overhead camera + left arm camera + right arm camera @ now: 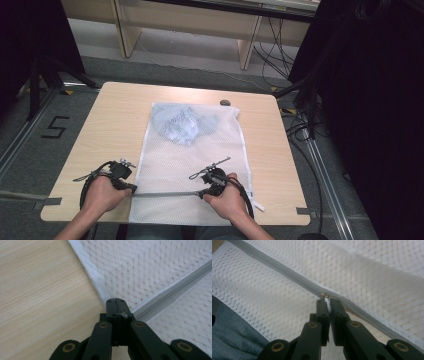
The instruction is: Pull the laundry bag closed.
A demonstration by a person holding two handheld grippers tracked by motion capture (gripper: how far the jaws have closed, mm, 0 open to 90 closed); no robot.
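- Fingers (322, 311) of the right gripper (326, 305) are nearly closed, pinching the white zipper pull (326, 303) of the mesh laundry bag (192, 165).
- Left gripper (115, 302) is closed tight on the bag's edge at the end of the grey zipper (172, 293).
- From the high view, both hands sit low at the table's (107, 125) near edge, left hand (102, 194) and right hand (227, 200) on the zipper line; bluish clothing (182, 122) lies inside the bag's far end.
- Right gripper view adds the person's denim (232, 337) beneath the overhanging mesh.

White open-weave mesh bag (192, 165), grey woven zipper tape (172, 293), matt pale wood-grain table (112, 130), matt black tongs (116, 301).
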